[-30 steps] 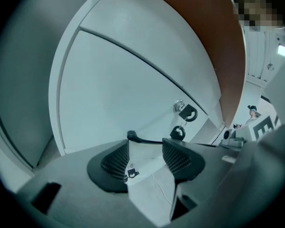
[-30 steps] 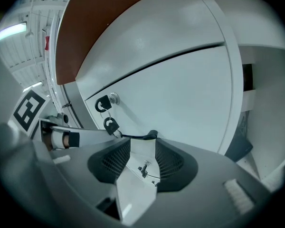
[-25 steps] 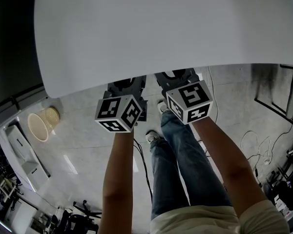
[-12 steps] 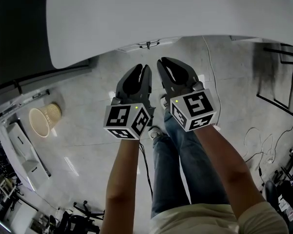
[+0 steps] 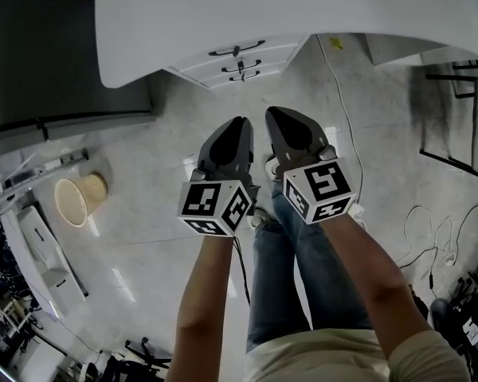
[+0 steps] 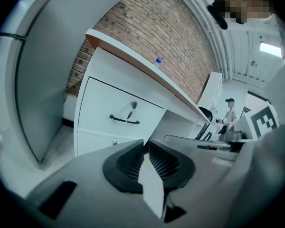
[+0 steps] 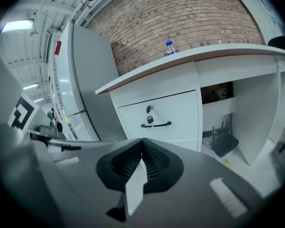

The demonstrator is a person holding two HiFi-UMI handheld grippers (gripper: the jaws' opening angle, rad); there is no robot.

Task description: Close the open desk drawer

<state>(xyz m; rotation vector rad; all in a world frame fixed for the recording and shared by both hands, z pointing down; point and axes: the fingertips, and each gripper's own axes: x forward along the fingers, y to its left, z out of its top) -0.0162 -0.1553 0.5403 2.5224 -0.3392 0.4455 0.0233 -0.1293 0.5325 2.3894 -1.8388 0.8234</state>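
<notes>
Head view alone: basket [image 5: 80, 200] on floor at left. L gripper [image 5: 240, 122] & R gripper [image 5: 272, 112] side by side, both just clenched, nothing between. Drawer [image 5: 237, 52] ahead under desk [image 5: 303, 6], flush w/ front. Gripper views add key [image 7: 150, 119] in lock, bottle [image 7: 169, 47] on top; red label [image 7: 58, 47] unreadable.

An office-like workroom or lab: a white desk [image 7: 194, 56] with a drawer unit [image 5: 239, 60] against a bare brick wall [image 7: 180, 13], a wicker wastebasket [image 5: 78, 199] and loose cables [image 5: 414, 221] on the pale glossy floor [image 5: 159, 229].
</notes>
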